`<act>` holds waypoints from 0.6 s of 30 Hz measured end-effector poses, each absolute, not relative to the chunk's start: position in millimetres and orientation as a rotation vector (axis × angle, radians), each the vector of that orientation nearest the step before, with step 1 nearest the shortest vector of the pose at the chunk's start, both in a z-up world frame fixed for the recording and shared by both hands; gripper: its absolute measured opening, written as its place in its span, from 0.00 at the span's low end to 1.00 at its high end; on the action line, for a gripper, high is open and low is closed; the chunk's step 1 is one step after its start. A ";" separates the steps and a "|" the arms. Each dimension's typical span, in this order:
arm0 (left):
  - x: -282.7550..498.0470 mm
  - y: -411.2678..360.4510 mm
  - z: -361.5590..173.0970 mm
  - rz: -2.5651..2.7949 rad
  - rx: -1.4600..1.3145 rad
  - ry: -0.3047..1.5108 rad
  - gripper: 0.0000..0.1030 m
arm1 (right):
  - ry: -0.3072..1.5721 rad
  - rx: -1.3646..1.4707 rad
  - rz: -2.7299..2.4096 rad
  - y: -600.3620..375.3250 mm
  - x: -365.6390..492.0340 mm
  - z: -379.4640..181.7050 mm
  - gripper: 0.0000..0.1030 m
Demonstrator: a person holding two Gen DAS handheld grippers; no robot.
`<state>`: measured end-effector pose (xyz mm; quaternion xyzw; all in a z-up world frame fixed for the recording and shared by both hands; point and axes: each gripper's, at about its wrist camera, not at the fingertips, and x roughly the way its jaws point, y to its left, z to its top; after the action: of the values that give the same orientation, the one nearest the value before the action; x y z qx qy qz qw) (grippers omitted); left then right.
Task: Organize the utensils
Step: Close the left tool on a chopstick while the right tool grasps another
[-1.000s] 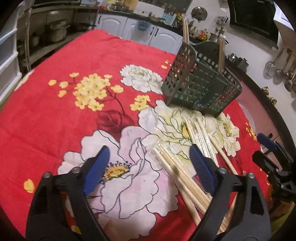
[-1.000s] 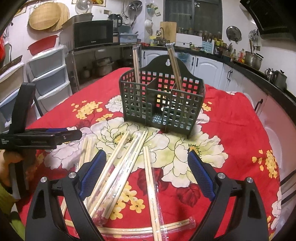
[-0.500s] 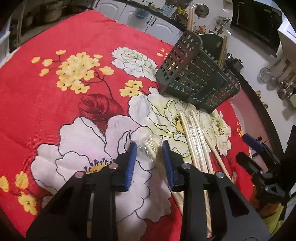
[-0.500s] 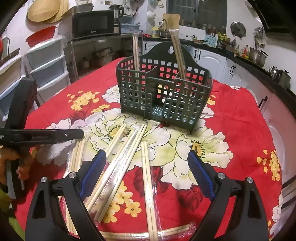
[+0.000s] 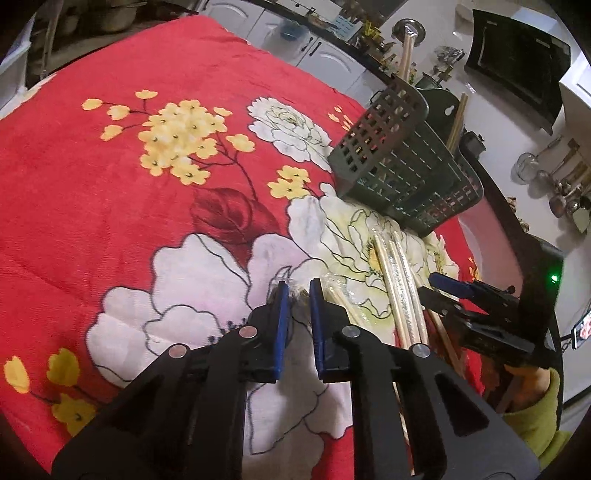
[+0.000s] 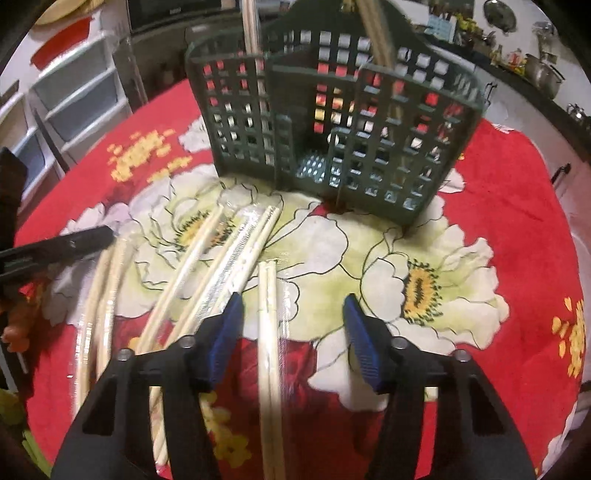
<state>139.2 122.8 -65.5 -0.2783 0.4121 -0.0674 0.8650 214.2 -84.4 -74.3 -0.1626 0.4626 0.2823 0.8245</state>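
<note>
As before, both hand-held grippers [image 5: 295, 291] narrower

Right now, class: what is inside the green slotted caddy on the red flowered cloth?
Inside the caddy, wrapped chopsticks stand in the left compartment, and another set stands toward the back. The low front pocket looks empty. The slotted walls hide their lower ends.

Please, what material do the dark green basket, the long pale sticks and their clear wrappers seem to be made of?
Basket: probably moulded plastic, matte dark green, with a uniform grid of square holes.
Sticks: likely bamboo or light wood, pale and unvarnished-looking, but the blur hides any grain.
Wrappers: thin clear plastic film, seemingly; they show glossy, crinkled highlights around the sticks.
</note>
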 end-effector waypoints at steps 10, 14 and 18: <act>141.4 130.4 -68.7 -0.135 -0.599 0.863 0.08 | 0.998 -0.363 0.619 -76.8 234.6 -77.0 0.24; 142.1 131.6 -70.0 -0.140 -0.596 0.860 0.06 | 0.993 -0.328 0.628 -83.7 237.3 -69.6 0.06; 140.1 134.9 -66.6 -0.145 -0.608 0.849 0.05 | 0.950 -0.287 0.630 -98.0 233.8 -52.8 0.06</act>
<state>140.1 134.9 -66.6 -0.2901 0.4051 -0.0690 0.8643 233.8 -98.0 -52.8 -0.1354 0.4480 0.2973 0.8322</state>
